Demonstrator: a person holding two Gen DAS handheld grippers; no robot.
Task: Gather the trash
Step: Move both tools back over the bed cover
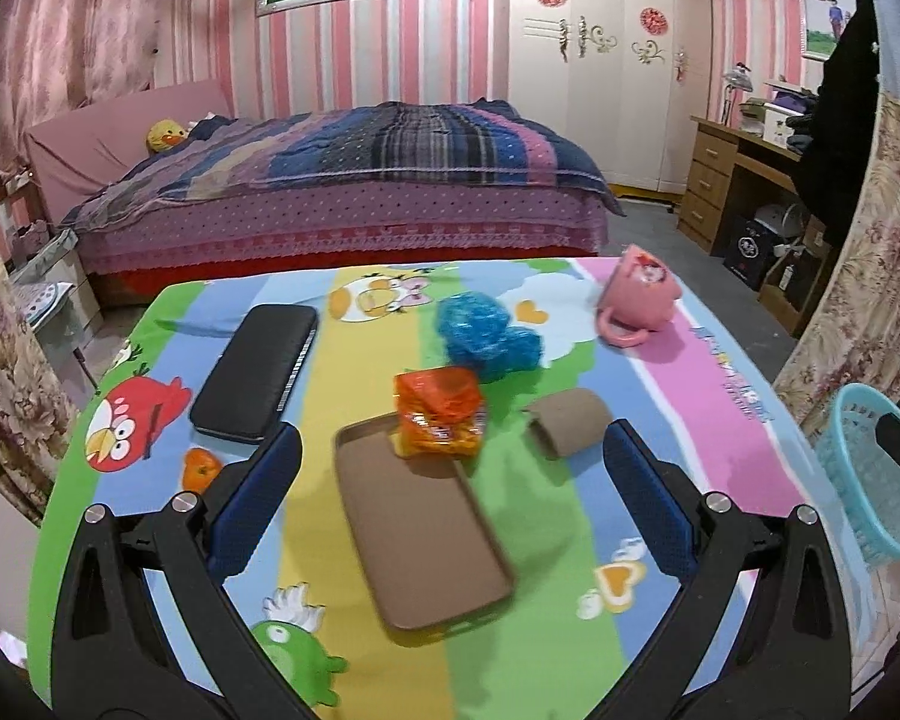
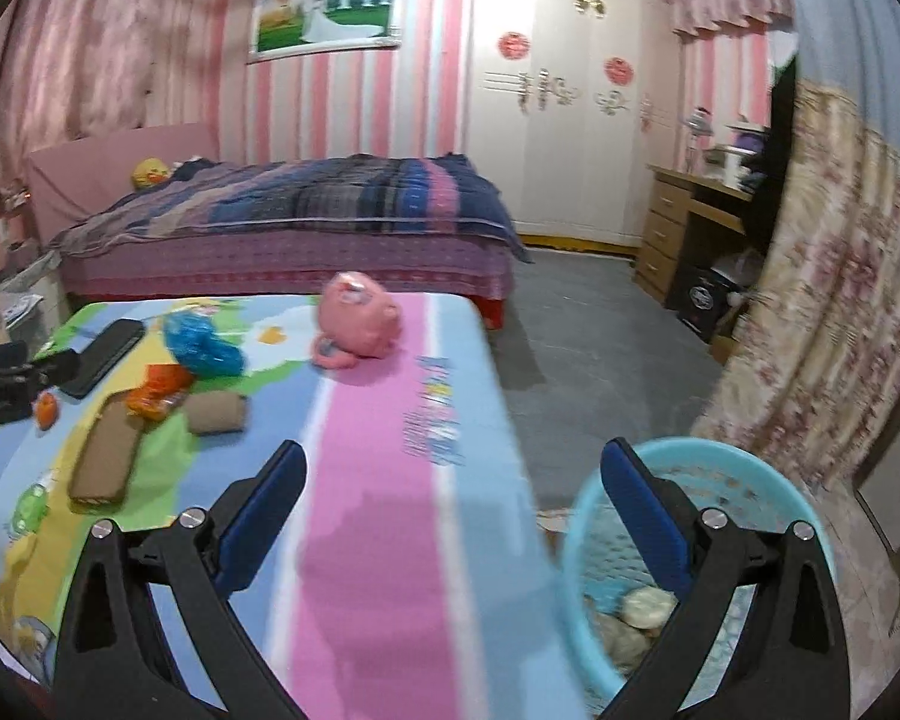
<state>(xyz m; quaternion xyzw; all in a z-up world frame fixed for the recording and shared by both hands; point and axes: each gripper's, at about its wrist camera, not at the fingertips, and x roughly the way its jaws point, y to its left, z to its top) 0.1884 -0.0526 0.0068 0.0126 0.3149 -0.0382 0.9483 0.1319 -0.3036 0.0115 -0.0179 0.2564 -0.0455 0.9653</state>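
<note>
Both the left gripper (image 1: pixel 450 450) and right gripper (image 2: pixel 453 468) are spread wide, holding nothing. The orange wrapper (image 1: pixel 439 414) sits just ahead between the left's 2 fingers. Looks light, crinkly, slippery, so I'd pinch its puffy middle.

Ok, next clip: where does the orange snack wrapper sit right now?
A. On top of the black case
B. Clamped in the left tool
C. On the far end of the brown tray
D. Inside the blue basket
C: in the left wrist view the orange snack wrapper lies across the far end of the brown tray, ahead of the open left tool, while the blue basket stands off the table.
</note>
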